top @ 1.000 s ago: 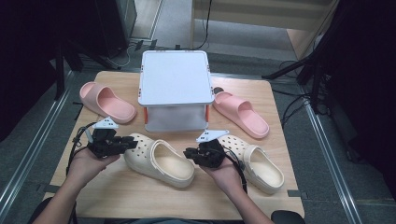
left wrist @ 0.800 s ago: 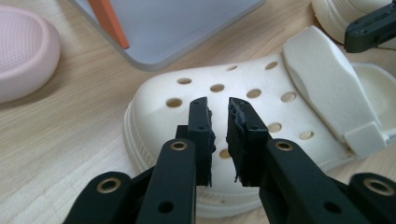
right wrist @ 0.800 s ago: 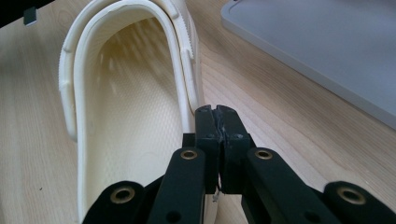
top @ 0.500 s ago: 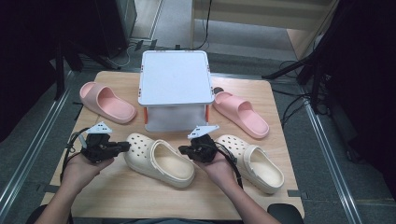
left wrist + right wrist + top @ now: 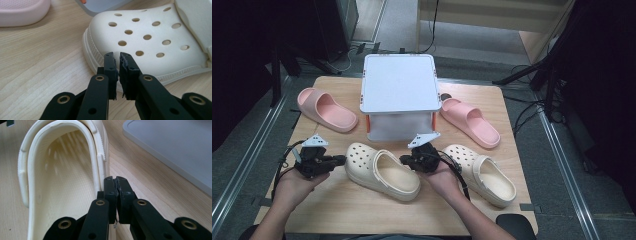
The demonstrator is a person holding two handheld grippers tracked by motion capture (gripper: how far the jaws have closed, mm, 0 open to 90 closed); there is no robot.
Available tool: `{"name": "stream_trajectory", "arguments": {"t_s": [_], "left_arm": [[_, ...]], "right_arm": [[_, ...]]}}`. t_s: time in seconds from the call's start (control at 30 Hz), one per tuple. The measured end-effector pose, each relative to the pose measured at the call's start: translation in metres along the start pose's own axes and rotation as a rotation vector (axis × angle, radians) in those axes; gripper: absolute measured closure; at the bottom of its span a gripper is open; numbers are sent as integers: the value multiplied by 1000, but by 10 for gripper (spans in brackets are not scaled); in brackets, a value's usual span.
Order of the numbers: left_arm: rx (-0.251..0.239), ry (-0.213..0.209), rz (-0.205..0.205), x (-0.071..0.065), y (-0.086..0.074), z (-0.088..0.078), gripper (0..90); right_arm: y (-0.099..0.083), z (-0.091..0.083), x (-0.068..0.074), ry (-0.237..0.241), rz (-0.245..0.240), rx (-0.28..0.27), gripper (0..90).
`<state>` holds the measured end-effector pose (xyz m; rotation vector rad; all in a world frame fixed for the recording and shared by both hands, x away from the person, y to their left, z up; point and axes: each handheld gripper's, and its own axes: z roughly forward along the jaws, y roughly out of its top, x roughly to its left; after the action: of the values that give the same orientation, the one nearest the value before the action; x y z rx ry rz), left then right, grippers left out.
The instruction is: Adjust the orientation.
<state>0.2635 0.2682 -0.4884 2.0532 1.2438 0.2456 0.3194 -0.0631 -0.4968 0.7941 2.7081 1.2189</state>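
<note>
A cream clog (image 5: pixel 384 170) lies on the wooden table (image 5: pixel 337 210) with its toe to the left. My left gripper (image 5: pixel 343 159) points at the toe. In the left gripper view, the holed toe of the clog (image 5: pixel 150 37) sits just beyond my left gripper (image 5: pixel 117 56). Its jaws have just been closing and stand nearly together with nothing between them. My right gripper (image 5: pixel 403 160) is shut at the clog's far side. Up close, my right gripper (image 5: pixel 115 179) has its pads together beside the clog's rim (image 5: pixel 98 157), empty.
A second cream clog (image 5: pixel 484 172) lies to the right of my right hand. A white lidded box (image 5: pixel 398 82) stands at the table's middle back. One pink slide (image 5: pixel 326 109) lies at its left and another pink slide (image 5: pixel 472 121) at its right.
My right gripper has shifted left, off the second clog and up to the first clog's side. The left gripper's jaws have closed in place.
</note>
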Motion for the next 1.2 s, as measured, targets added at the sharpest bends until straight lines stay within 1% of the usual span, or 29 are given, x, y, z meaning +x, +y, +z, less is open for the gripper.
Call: {"name": "stream_trajectory", "arguments": {"t_s": [0.07,0.13,0.2,0.3,0.33,0.37,0.4,0.5,0.53,0.63,0.73,0.77,0.83,0.9,0.93,1.03,1.07,1.2], "left_arm": [[5,3,2,0,-1,0,834],[20,7,6,0,-2,0,832],[14,0,2,0,-4,-1,831],[27,1,-2,0,-5,-1,834],[48,-4,4,0,-6,4,834],[48,-4,4,0,-6,4,834],[53,-4,12,-1,-6,6,841],[52,-15,2,1,-6,7,841],[38,-26,-15,2,-7,8,842],[36,-25,-10,2,-7,9,852],[34,-28,-19,4,-6,9,855],[28,-30,-27,5,-5,11,854],[29,-30,-26,6,-4,12,855],[24,-32,-28,6,-1,14,853],[22,-36,-24,7,2,17,851],[17,-33,-23,7,7,22,856],[15,-33,-19,7,8,23,856],[13,-36,-19,8,13,27,871]], "right_arm": [[0,0,0,0,1,1,882],[1,1,-1,-1,-1,-2,878],[2,2,-1,-2,1,1,878],[2,2,-1,-3,1,2,877],[2,3,-1,-3,1,1,877],[2,3,-1,-4,0,2,876],[2,4,-2,-3,0,2,874],[1,4,-1,-7,-2,5,873],[1,4,-1,-5,4,6,870],[1,5,-1,-9,1,13,871],[1,6,1,-6,1,19,871],[1,6,4,3,-3,20,871],[1,6,5,5,-7,20,871],[1,6,9,8,-13,17,871],[1,5,11,10,-14,15,871],[1,4,11,15,-14,11,869],[0,4,11,18,-6,13,866],[-2,4,14,14,-11,16,865]]}}
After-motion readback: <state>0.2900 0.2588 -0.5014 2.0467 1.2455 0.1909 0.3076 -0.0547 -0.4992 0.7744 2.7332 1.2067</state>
